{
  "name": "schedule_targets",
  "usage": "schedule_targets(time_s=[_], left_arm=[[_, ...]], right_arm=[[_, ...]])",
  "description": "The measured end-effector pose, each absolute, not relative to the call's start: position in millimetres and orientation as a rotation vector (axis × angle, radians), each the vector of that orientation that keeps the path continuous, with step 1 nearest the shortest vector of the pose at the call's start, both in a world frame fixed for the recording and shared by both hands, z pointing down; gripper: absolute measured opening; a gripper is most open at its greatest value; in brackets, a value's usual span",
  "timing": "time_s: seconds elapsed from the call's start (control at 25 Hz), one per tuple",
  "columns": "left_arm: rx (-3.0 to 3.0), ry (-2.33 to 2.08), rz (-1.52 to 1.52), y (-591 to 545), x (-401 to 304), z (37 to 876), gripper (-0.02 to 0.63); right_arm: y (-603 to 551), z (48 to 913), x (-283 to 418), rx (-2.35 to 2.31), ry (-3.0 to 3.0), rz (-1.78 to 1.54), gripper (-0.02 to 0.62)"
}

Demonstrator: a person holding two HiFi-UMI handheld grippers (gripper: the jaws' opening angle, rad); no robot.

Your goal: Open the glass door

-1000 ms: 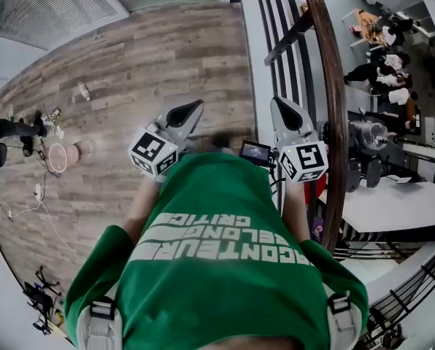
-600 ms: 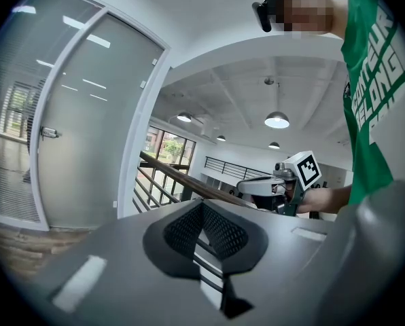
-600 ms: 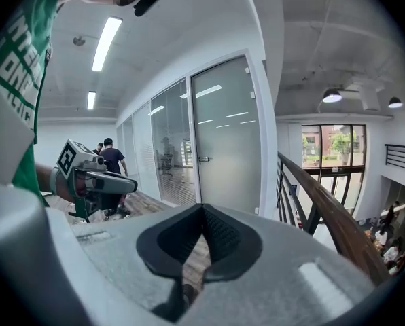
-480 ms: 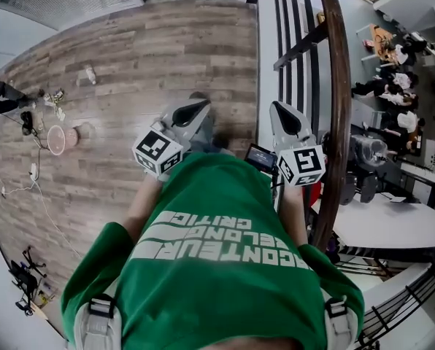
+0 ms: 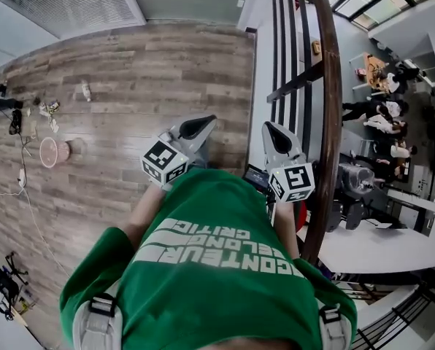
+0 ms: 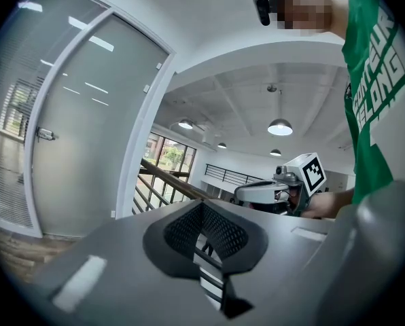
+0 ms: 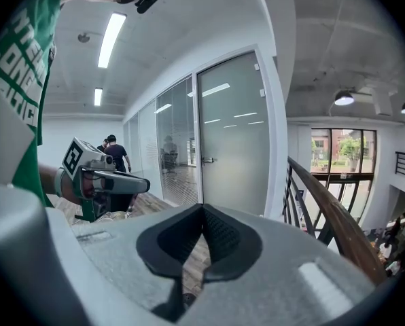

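Both the left gripper (image 5: 203,122) and the right gripper (image 5: 270,128) have their fingers closed on nothing. The door (image 7: 233,134) stands well ahead, at the far edge of the wooden floor (image 5: 130,71). It is shut, with its handle (image 7: 206,159) on its left side. I think closed fingers may slide off this small handle, or knock the glass, if they are not opened in time. The railing (image 5: 327,86) runs close beside the right gripper and could catch it. At the floor's left edge lie cables (image 5: 28,188) and some litter. The room is a bright upper landing, and people (image 5: 378,115) are on the level below.
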State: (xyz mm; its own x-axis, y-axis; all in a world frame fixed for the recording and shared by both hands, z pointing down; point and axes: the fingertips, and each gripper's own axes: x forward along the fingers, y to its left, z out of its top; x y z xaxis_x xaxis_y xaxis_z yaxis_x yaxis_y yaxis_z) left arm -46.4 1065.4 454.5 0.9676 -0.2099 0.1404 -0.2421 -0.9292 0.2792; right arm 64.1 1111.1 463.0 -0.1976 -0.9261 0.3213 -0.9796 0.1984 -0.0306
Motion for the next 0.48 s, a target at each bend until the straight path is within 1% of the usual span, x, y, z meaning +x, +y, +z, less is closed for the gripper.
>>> schedule_targets(time_s=[0.32, 0.48], left_arm=[[2.811, -0.36, 0.117, 1007, -32, 452, 0.015], [2.811, -0.38, 0.112, 971, -35, 446, 0.015]], right_arm=[[1051, 462, 84, 1.802, -2.241, 0.332, -0.008], [1013, 453, 88, 1.801, -2.24, 0.321, -0.008]])
